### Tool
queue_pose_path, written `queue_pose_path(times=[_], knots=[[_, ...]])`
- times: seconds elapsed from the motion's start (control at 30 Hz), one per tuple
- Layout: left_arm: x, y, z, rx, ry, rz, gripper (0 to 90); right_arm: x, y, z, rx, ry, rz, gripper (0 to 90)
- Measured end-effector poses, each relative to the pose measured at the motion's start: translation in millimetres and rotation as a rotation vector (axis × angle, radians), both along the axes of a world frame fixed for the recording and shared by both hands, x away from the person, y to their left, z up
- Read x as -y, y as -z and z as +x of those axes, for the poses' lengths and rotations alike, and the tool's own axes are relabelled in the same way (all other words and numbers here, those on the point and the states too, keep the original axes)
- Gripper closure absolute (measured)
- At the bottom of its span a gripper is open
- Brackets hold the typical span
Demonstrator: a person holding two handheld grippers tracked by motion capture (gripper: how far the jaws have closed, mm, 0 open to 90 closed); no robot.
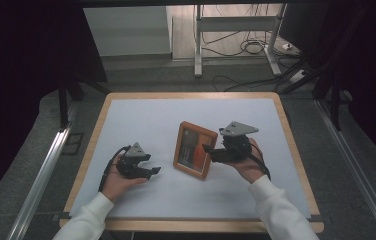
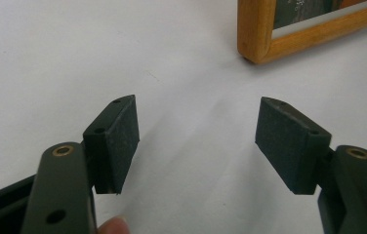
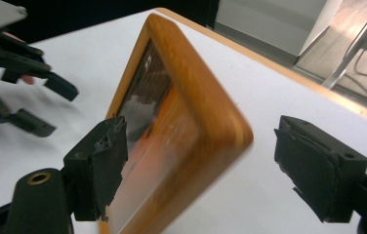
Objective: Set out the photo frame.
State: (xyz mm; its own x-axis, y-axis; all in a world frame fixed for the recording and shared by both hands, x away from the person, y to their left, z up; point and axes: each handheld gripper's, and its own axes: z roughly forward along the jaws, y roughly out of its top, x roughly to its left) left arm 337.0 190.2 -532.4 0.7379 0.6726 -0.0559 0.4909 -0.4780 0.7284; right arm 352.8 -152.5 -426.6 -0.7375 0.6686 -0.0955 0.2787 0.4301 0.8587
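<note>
Rectangular orange-brown wooden picture frame [image 1: 195,150] standing near the middle of the white-topped bench [image 1: 141,115], glass face toward the left claw [image 1: 148,168], long axis upright with a slight lean. Right claw [image 1: 207,148] released, jaws spread either side of the frame's edge without pressing. Left claw spread wide, empty, well clear. Best to withdraw the right claw straight back, slowly, avoiding any nudge that might topple the frame.

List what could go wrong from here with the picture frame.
1. The picture frame stands tilted on the table, and the right gripper has open jaws straddling its side without pressing. Unsupported, it may topple flat.
2. A jaw could knock the frame's edge while moving and push it over.
3. The left gripper waits open and apart, probably too far to catch it.
</note>
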Motion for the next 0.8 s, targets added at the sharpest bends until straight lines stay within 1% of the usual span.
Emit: queue_pose_path(times=[0.1, 0.17, 0.27, 0.3, 0.43, 0.47, 0.5, 0.53, 0.6, 0.67, 0.73, 0.77, 0.8], knots=[[-0.7, -0.7, -0.2, 0.005, -0.008, -0.005, 32.0, 13.1, 6.9, -10.9, -0.012, 0.001, 0.031, 19.5], [-1.2, -0.7, -0.1, 0.003, -0.011, -0.007, 32.0, 19.5, 12.4, -16.6, -0.018, 0.002, 0.042, 19.6], [-0.8, -0.5, 0.0, 0.002, -0.010, -0.004, 32.0, 29.5, 24.2, -24.3, -0.042, 0.005, 0.056, 19.8], [-0.6, -0.4, -0.1, 0.002, -0.009, -0.003, 31.9, 33.7, 30.5, -27.6, -0.052, 0.008, 0.064, 20.0], [0.2, -0.3, -0.4, 0.000, -0.010, -0.005, 31.9, 42.0, 43.5, -34.0, -0.065, 0.014, 0.086, 21.9], [0.2, -0.4, -0.5, 0.001, -0.010, -0.005, 31.9, 43.7, 46.7, -35.1, -0.079, 0.010, 0.084, 22.4], [0.2, -0.6, -0.8, 0.001, -0.010, -0.005, 31.9, 44.6, 48.5, -36.2, -0.081, 0.008, 0.079, 24.3], [-0.1, -1.0, -1.0, 0.004, -0.009, -0.006, 31.9, 45.1, 49.5, -37.2, -0.081, 0.005, 0.079, 26.8], [-0.5, -1.5, -1.4, 0.004, -0.012, -0.012, 31.9, 44.4, 52.4, -40.2, -0.086, -0.018, 0.075, 34.8], [-0.8, -1.7, -1.4, 0.006, -0.012, -0.012, 31.9, 40.2, 54.9, -45.3, -0.060, -0.025, 0.038, 46.8], [-0.6, -1.5, -1.4, 0.007, -0.009, -0.009, 31.9, 34.7, 56.2, -50.0, -0.053, -0.063, 0.020, 57.8], [-0.4, -1.4, -1.4, 0.007, -0.008, -0.008, 31.9, 30.0, 56.8, -53.3, -0.048, -0.080, -0.002, 64.7], [-0.2, -1.4, -1.4, 0.008, -0.007, -0.007, 31.9, 26.8, 57.1, -55.2, -0.049, -0.087, -0.010, 68.7]])
